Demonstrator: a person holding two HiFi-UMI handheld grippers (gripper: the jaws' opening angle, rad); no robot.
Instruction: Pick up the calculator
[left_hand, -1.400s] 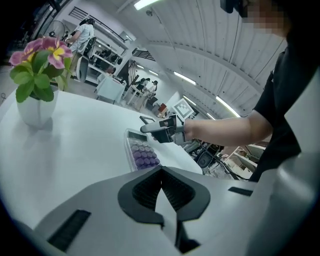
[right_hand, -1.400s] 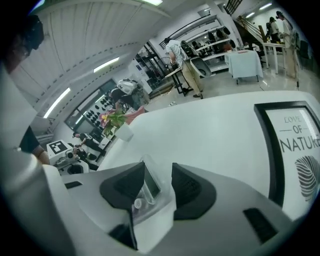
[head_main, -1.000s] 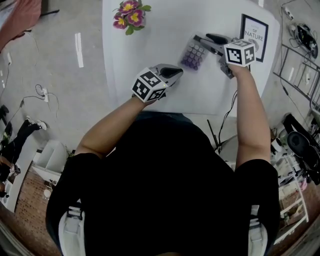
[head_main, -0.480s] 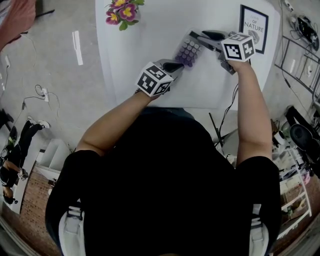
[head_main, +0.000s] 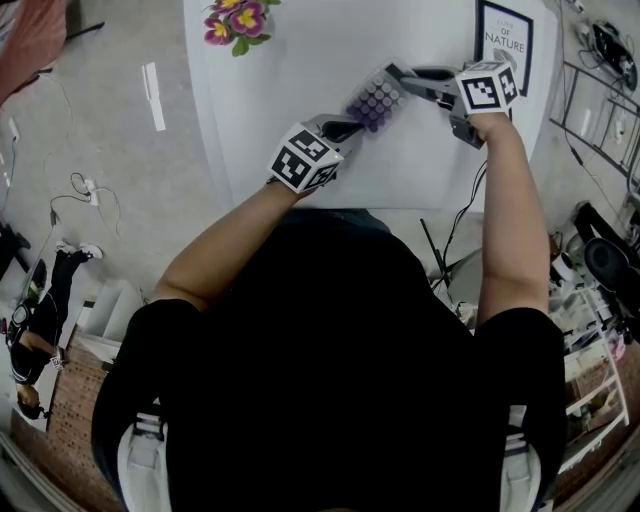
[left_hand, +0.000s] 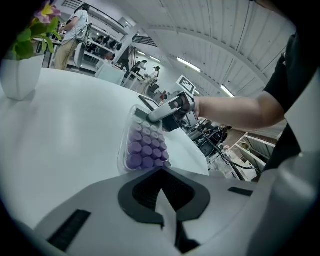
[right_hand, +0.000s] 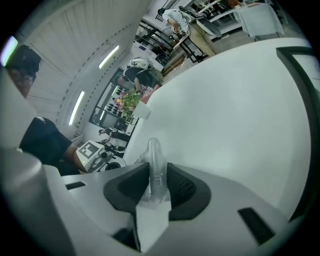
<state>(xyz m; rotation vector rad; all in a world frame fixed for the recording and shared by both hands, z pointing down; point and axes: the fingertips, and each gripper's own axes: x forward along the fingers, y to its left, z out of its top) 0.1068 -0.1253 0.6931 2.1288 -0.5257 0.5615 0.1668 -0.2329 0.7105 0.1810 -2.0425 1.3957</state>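
The calculator (head_main: 374, 100), clear-cased with purple keys, lies on the white table (head_main: 300, 70). My right gripper (head_main: 402, 74) comes in from the right at its far end. Its jaws have just been closing, and the clear edge (right_hand: 153, 156) now stands pinched between the dark pads of the right gripper (right_hand: 154, 172). The left gripper view shows the calculator (left_hand: 144, 147) with the right gripper (left_hand: 167, 111) on its far end. My left gripper (head_main: 346, 128) is shut with nothing in it. The left gripper's tip (left_hand: 162, 172) sits just short of the calculator's near end.
A white vase of pink and yellow flowers (head_main: 232, 22) stands at the table's far left. A black-framed print (head_main: 503, 45) lies at the far right, just behind the right gripper. A cable (head_main: 455, 240) hangs off the table's near right edge.
The left gripper moved up to the calculator's near end. The right gripper shifted slightly and its jaws narrowed onto the calculator's far edge.
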